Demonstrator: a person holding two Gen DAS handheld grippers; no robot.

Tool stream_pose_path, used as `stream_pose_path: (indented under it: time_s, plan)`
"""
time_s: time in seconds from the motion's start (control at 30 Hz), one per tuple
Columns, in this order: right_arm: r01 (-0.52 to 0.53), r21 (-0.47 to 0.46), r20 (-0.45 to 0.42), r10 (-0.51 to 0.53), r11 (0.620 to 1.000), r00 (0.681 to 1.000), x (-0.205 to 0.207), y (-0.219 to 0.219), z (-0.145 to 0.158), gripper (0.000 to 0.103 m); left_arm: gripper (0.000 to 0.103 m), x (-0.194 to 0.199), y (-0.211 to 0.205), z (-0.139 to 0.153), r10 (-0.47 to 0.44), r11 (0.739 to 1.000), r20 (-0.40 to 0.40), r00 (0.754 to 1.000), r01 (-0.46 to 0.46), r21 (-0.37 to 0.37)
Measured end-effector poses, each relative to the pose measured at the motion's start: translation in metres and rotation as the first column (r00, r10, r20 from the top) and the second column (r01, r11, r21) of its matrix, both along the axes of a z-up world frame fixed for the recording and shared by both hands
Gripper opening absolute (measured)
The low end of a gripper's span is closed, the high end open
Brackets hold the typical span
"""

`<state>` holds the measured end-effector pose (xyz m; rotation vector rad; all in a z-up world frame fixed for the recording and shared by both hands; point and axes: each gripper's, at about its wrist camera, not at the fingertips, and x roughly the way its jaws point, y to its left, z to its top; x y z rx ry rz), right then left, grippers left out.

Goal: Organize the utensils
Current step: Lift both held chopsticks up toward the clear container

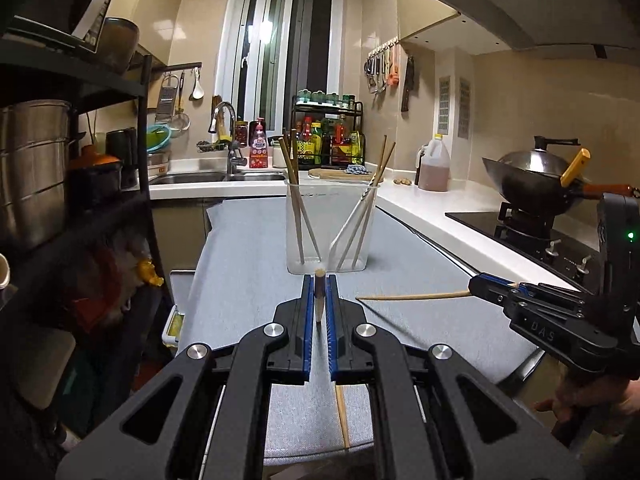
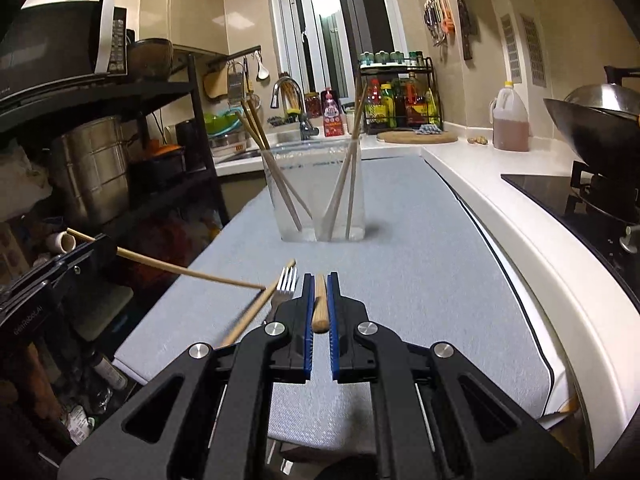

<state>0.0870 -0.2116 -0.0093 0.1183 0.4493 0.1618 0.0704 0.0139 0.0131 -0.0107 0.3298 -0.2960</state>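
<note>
A clear two-compartment holder (image 1: 327, 228) stands on the grey mat (image 1: 248, 264) with several chopsticks leaning in both compartments; it also shows in the right wrist view (image 2: 318, 192). My left gripper (image 1: 319, 282) is shut on a chopstick (image 1: 319, 300), just short of the holder. In the right wrist view that chopstick (image 2: 188, 272) slants down to the mat. My right gripper (image 2: 319, 280) is shut on a wooden chopstick (image 2: 320, 308); in the left wrist view it (image 1: 416, 296) points left over the mat. A fork (image 2: 286, 284) and another chopstick (image 2: 256, 306) lie left of my right gripper.
A black shelf rack with steel pots (image 1: 36, 168) stands left of the mat. A white counter (image 1: 436, 208) runs along the right with an oil jug (image 1: 434, 168), a stove and a wok (image 1: 536, 180). A sink (image 1: 216, 178) and a bottle rack (image 1: 328, 136) are behind.
</note>
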Motion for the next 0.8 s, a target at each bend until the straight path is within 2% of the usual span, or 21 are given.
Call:
stream_pose_path:
  time_s: [0.23, 0.37, 0.8]
  plan:
    - [0.006, 0.043, 0.037, -0.008, 0.999, 0.999, 0.012, -0.008, 0.019, 0.007, 0.006, 0.015, -0.003, 0.022, -0.013, 1.0, 0.001, 1.0, 0.013, 0.014]
    - [0.012, 0.05, 0.053, -0.014, 0.999, 0.998, 0.02, -0.01, 0.029, 0.007, 0.006, 0.028, -0.003, 0.031, -0.024, 1.0, -0.03, 0.999, 0.024, -0.003]
    - [0.011, -0.012, 0.112, -0.01, 1.0, 0.994, 0.051, -0.01, 0.078, 0.007, 0.006, 0.077, 0.001, 0.073, -0.013, 1.0, -0.081, 0.997, 0.014, 0.018]
